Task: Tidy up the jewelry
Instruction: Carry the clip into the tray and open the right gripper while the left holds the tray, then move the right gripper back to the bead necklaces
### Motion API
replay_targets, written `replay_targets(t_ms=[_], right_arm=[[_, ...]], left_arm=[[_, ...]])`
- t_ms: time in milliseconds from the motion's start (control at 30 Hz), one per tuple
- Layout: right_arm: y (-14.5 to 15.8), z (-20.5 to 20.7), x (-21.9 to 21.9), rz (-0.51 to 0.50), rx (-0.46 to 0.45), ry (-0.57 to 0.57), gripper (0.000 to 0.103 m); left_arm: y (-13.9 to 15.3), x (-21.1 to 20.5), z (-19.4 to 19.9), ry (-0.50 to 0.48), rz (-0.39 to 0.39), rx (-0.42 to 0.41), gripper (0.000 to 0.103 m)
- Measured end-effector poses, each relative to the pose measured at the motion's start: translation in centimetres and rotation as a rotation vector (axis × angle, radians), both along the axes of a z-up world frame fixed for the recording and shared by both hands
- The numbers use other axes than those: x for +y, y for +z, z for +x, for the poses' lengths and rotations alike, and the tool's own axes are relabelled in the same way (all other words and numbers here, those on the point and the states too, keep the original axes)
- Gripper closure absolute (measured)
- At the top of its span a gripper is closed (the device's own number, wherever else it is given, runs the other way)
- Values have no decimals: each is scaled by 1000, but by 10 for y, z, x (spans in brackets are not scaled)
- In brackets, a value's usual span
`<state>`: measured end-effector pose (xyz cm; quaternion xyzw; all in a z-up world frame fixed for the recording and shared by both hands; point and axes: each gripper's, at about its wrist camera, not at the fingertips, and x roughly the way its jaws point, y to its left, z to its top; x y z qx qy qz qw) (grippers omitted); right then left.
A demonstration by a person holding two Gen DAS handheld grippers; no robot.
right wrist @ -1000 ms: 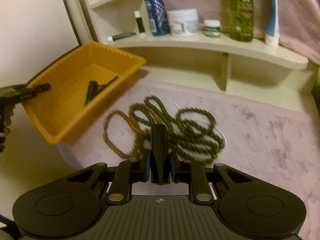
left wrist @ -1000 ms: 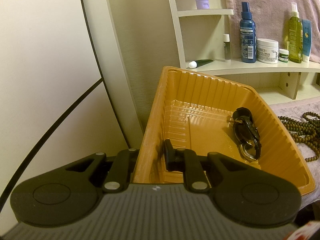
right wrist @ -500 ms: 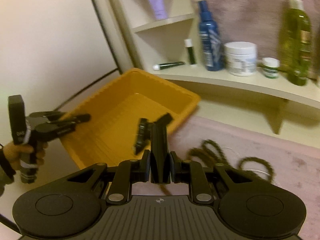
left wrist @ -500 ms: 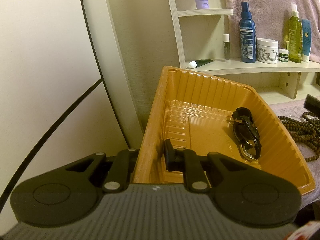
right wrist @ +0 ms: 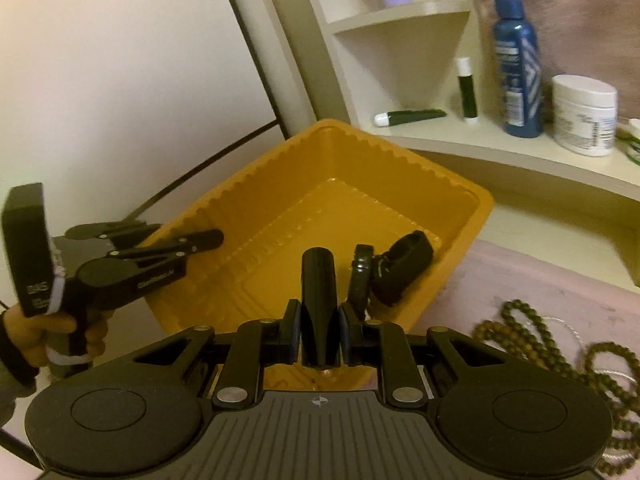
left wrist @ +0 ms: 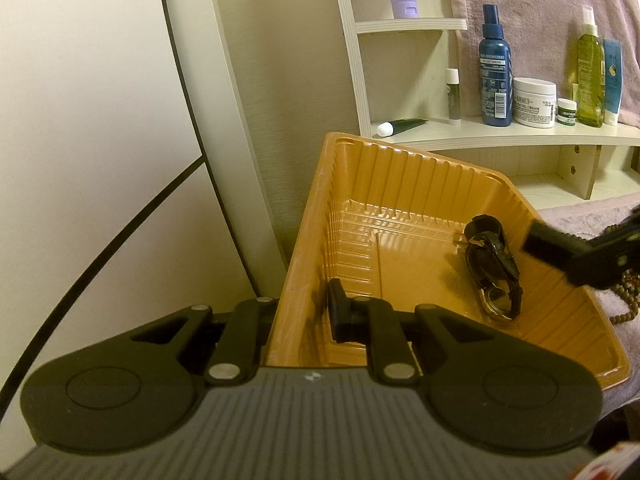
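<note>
**Operator:** Left wrist view: what is the left gripper (left wrist: 298, 316) doing?

**Technician:** It is sitting at lower centre, clamping the near left wall of the orange tray (left wrist: 304, 240). One finger is pressing inside the wall and the other is lying outside, so the jaws are nearly closed on the wall. The black watch (left wrist: 493, 270) is lying on the tray floor, right of centre. The right gripper (left wrist: 568, 250) is entering from the right edge, over the tray's right wall. A part of the bead necklace (left wrist: 628, 280) is showing at the far right edge, on the pink cloth.

**Operator:** Right wrist view?

**Technician:** The right gripper (right wrist: 319, 304) is standing at lower centre with its jaws fully closed; no object is visible between them. The tray (right wrist: 476, 216) is filling the middle of the frame, with the watch (right wrist: 390, 274) just right of the fingertips. The necklace (right wrist: 532, 334) is lying at lower right, outside the tray.

**Operator:** Step in hand?

**Technician:** Probably the tray is being steadied while the right gripper is working over it. The necklace is not yet stored. The next move is likely calling for opening the right jaws, reaching to the beads and gathering the loose loops.
</note>
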<state>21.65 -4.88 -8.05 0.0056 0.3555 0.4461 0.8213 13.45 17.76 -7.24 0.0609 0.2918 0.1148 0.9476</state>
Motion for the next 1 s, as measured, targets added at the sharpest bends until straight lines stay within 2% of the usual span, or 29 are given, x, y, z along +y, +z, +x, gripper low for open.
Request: replay_targets(t_ms=[300,667,733,800,867,1000], right_arm=[[-28,14,18,-80,6,28,83],[-34,18,32,-139,-66,80,83],[-33,19,30,-135,-56,70,78],[-29,19,25,-118,-58,44,63],[-24,19,17,-86,-59,27,54],[-8,17,-4,-35,-73,-20,50]], left_arm=[[0,1,1,-6,1,4,87],[0,1,1,-6,3,7,87],[0,1,1,-6,3,7,87],[0,1,1,-6,3,7,87],[0,1,1,-5,3,7,87],[0,1,1,-6,2,7,87]])
